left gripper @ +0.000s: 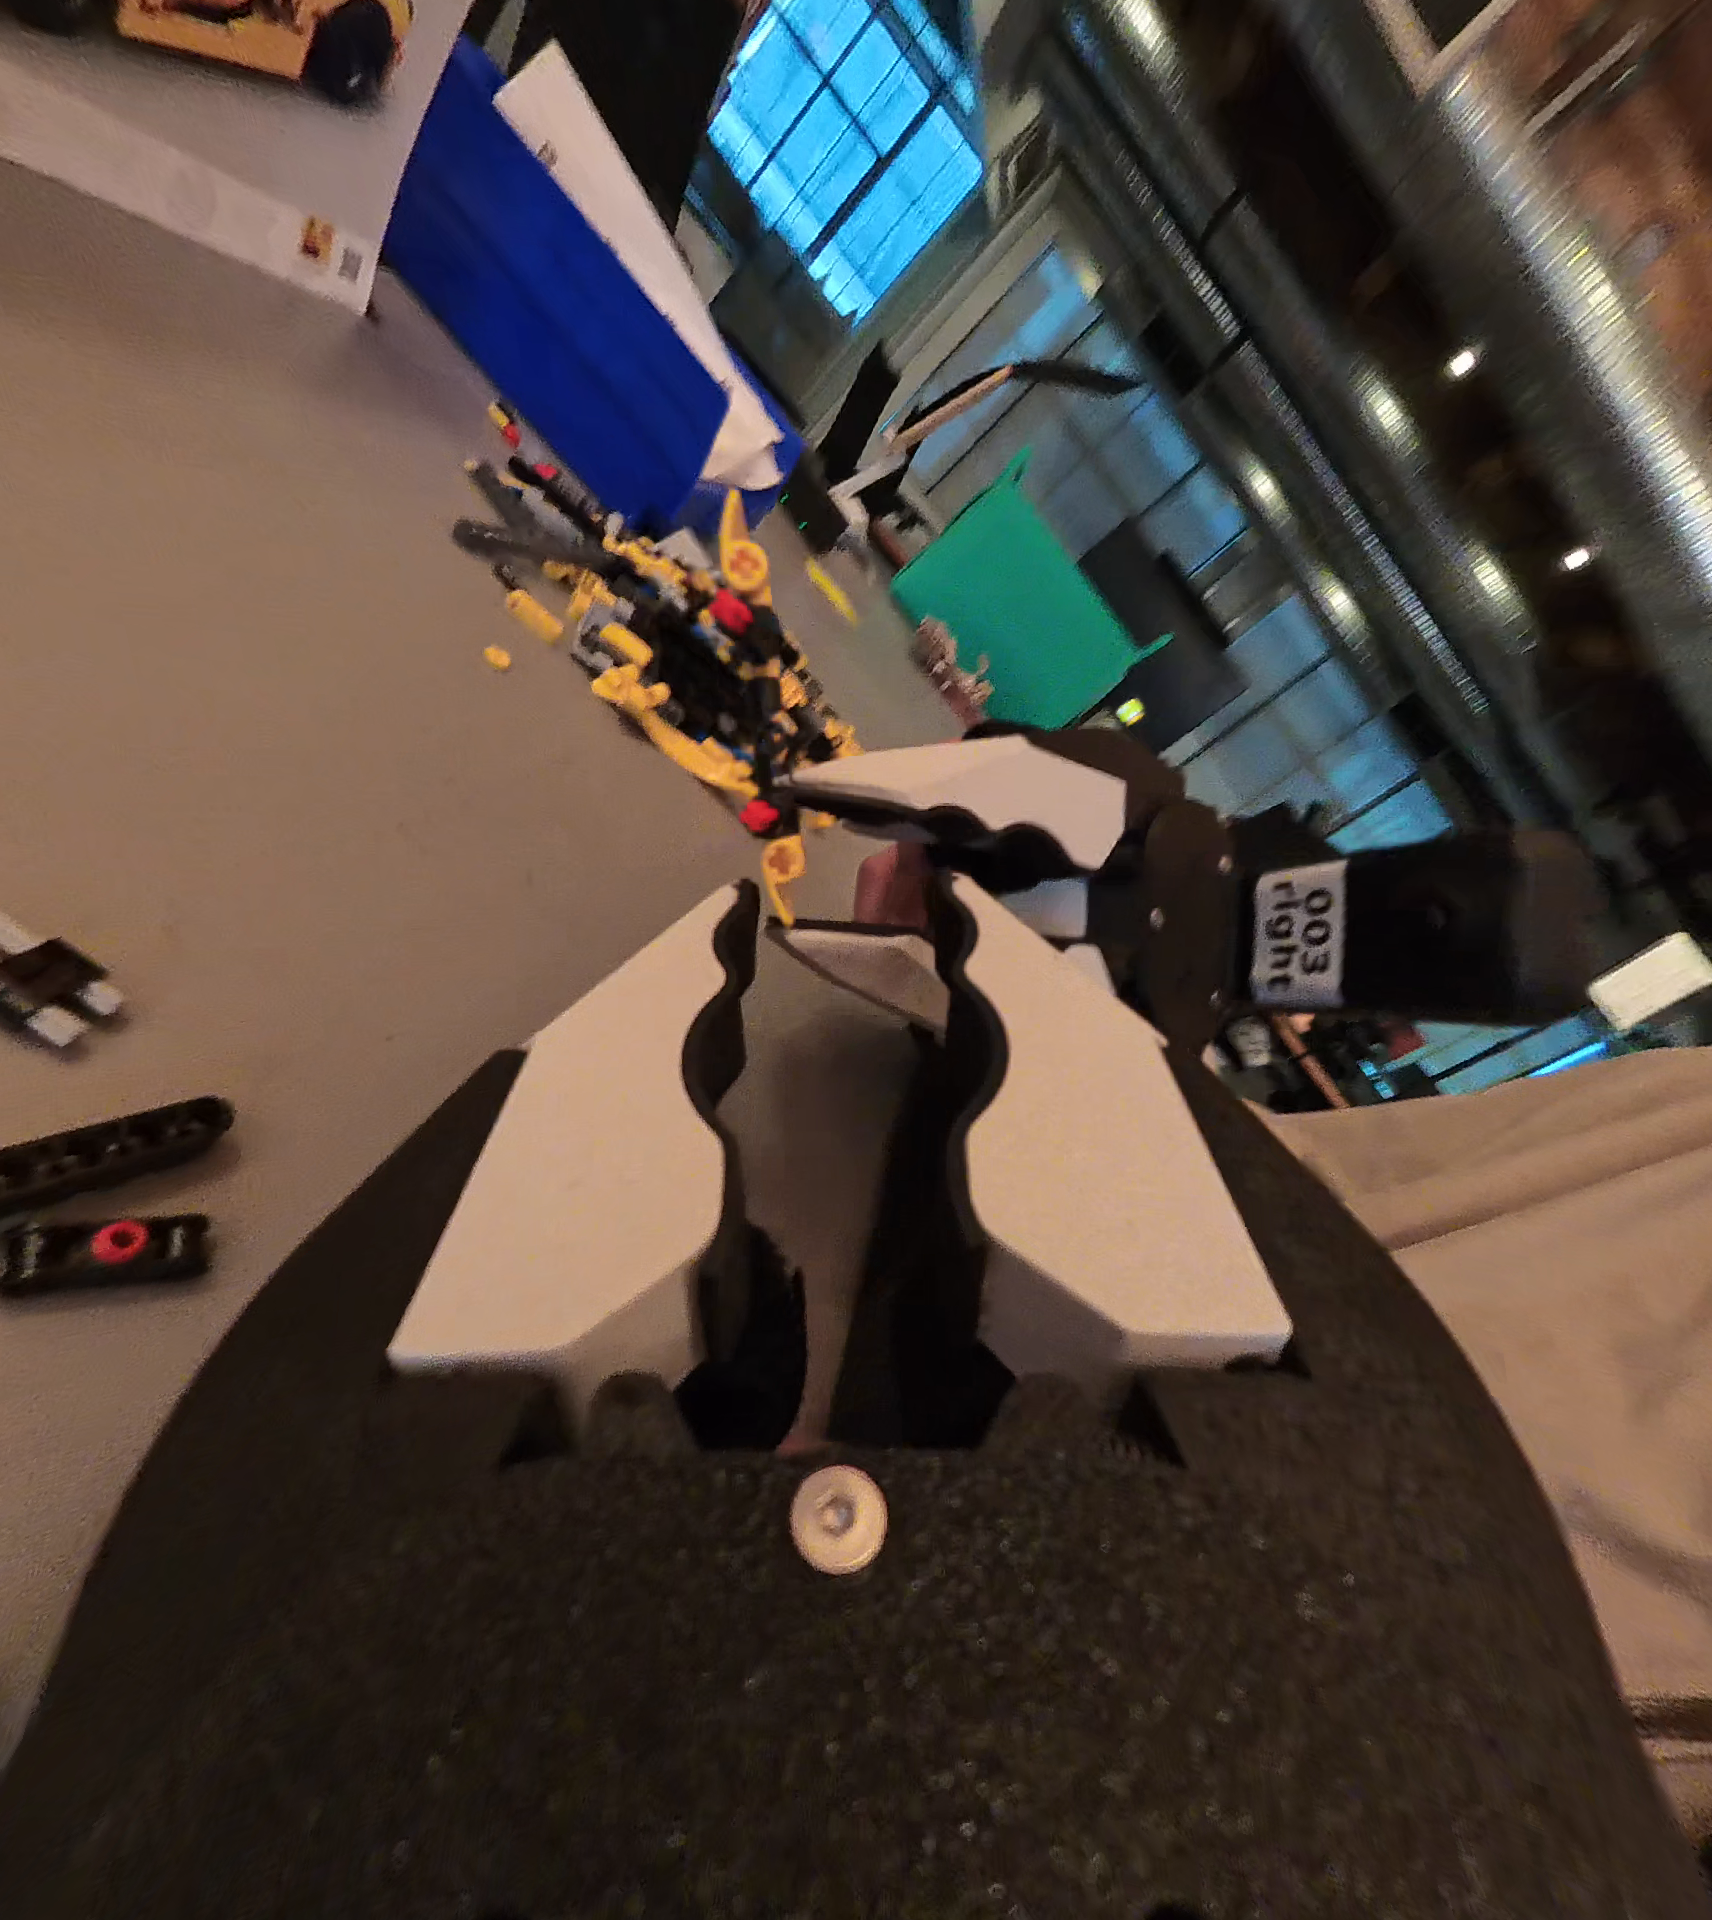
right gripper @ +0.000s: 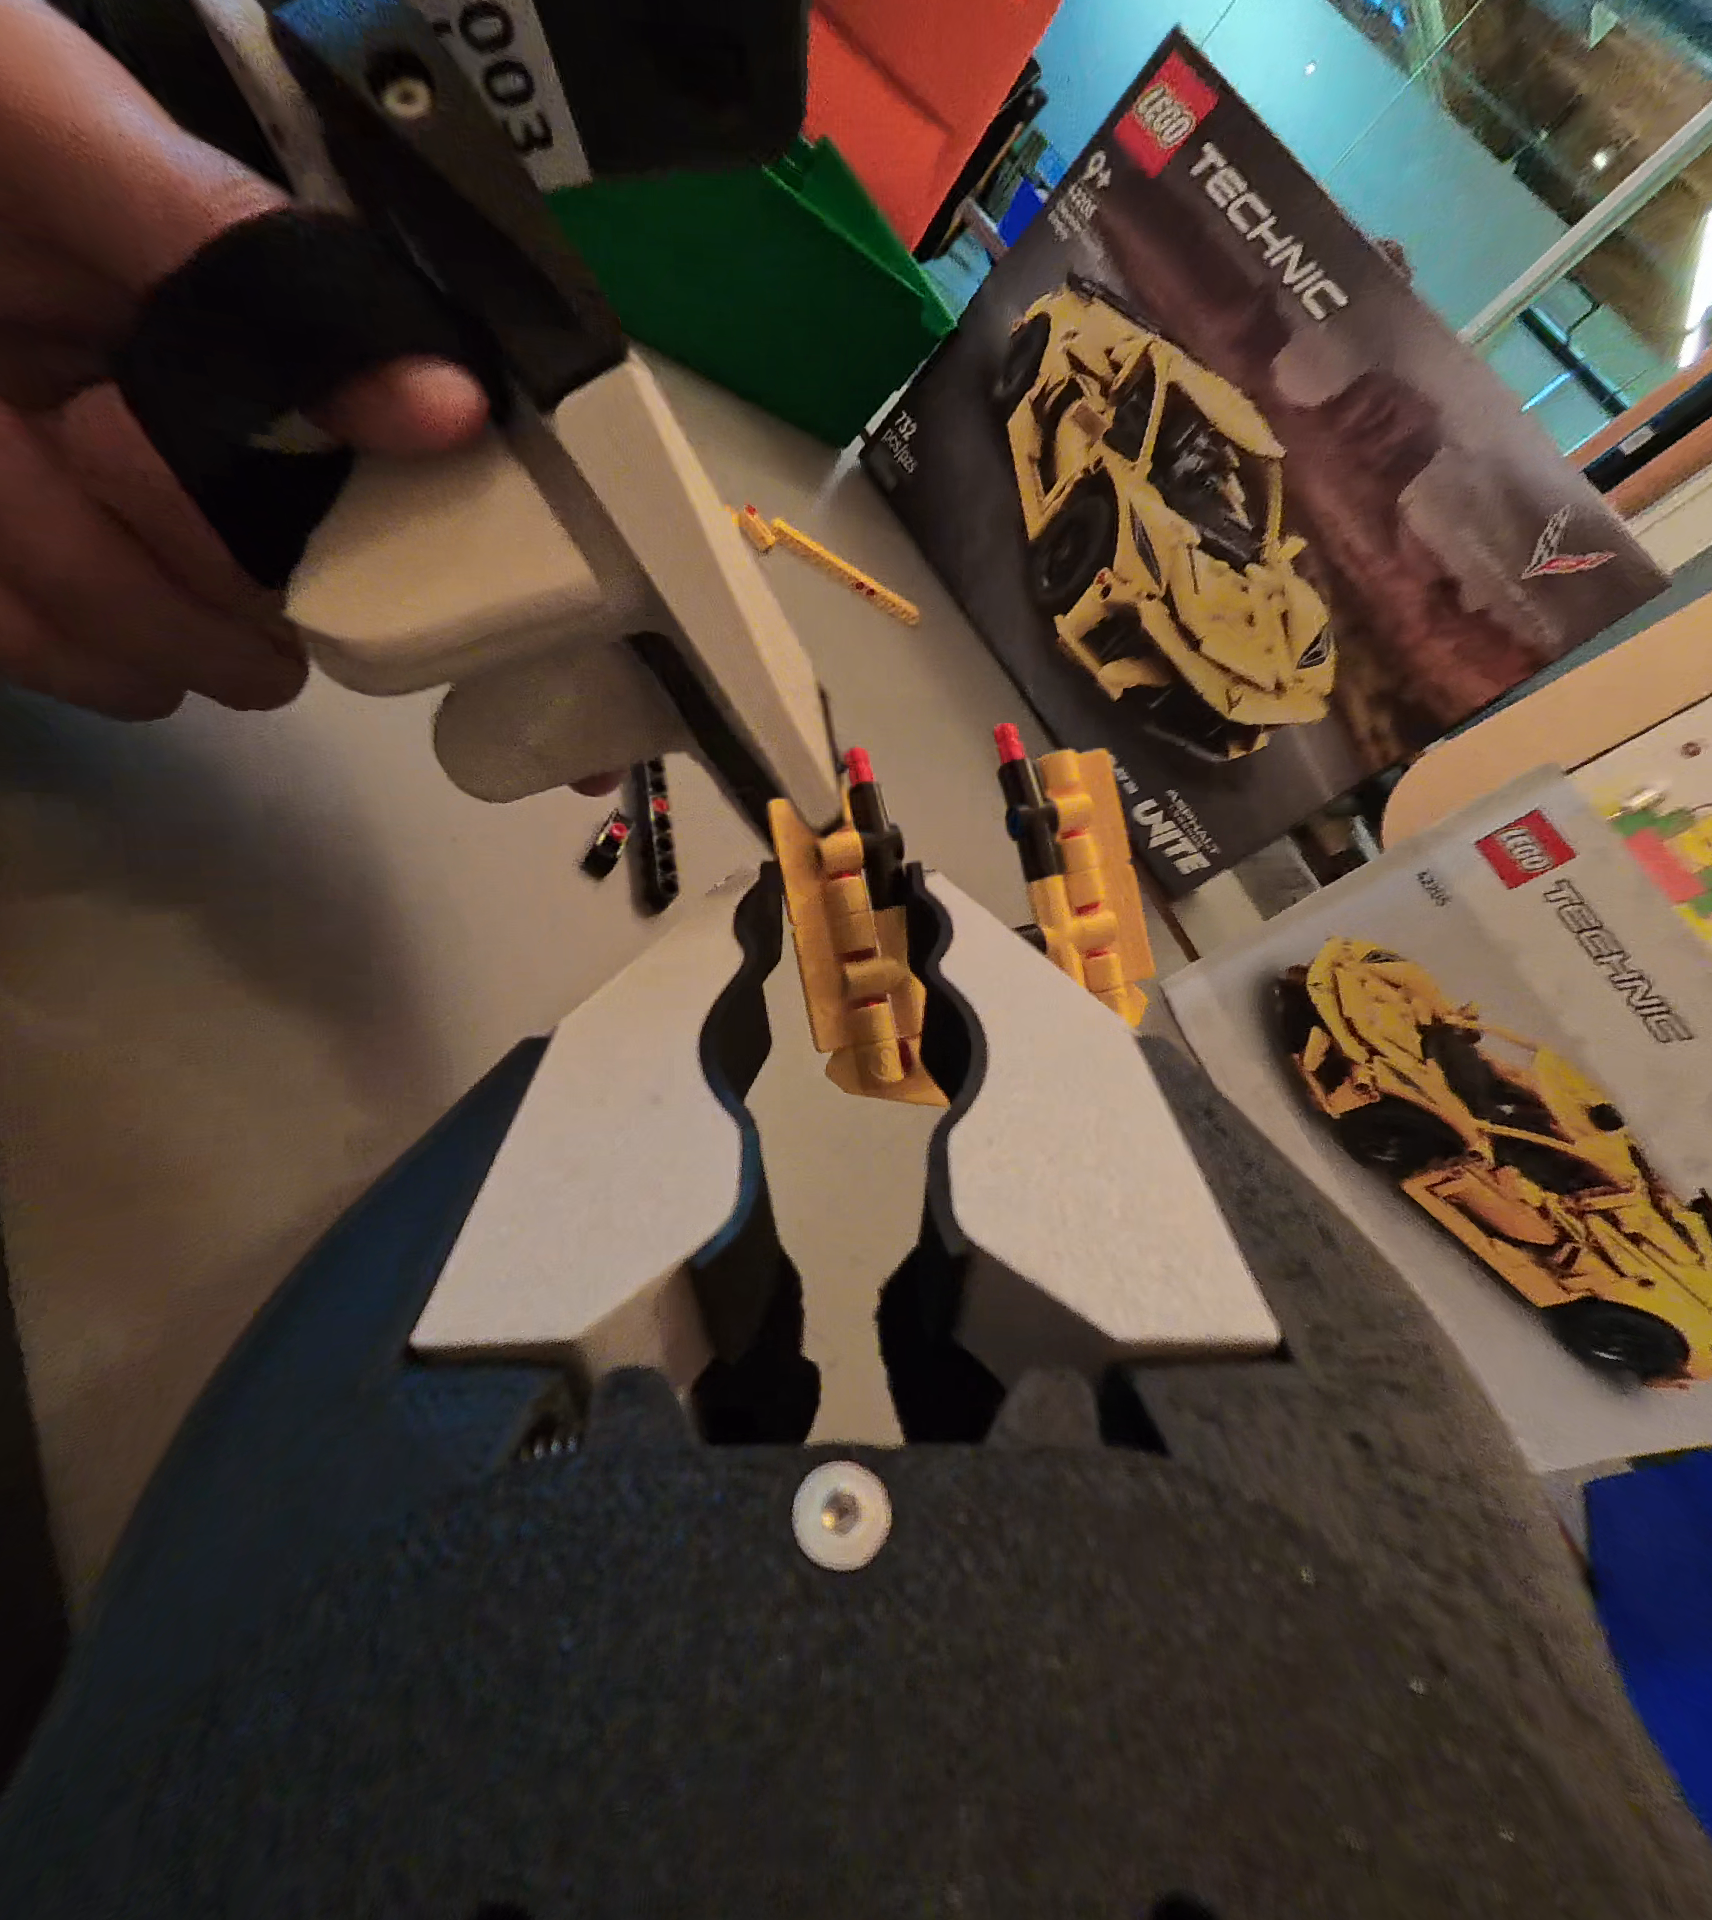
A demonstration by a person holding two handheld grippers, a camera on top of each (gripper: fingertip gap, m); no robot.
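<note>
Since the two wrist views face each other across the work, each fills in what the other hides.

Right wrist view: right gripper (right gripper: 839, 894) is closed down to a narrow gap on a yellow brick assembly (right gripper: 862, 966), which sits between its two dark pads and clear of the table (right gripper: 208, 935). A black pin with a red end sticks out of the assembly's far end. The left gripper comes in from upper left, held by a hand (right gripper: 52, 395), and its white fingertip touches the far end of the assembly beside that pin. Seen side-on, its gap does not show from here.

Also only in this view:
- second yellow assembly (right gripper: 1080, 883), just beside the held one, on the table
- printed box (right gripper: 1247, 468) with a yellow car, standing behind
- booklet (right gripper: 1506, 1122), lying at right
- short black beams (right gripper: 654, 852) and a yellow beam (right gripper: 841, 571), farther off

Left wrist view: left gripper (left gripper: 852, 904) has its fingers partly apart, with nothing clamped between them. The assembly appears only edge-on, a yellow sliver at the left fingertip, pinched at the tip of the right gripper. This view alone shows a pile of loose pieces (left gripper: 686, 644) beyond and black beams with red pins (left gripper: 62, 1153) at left.
</note>
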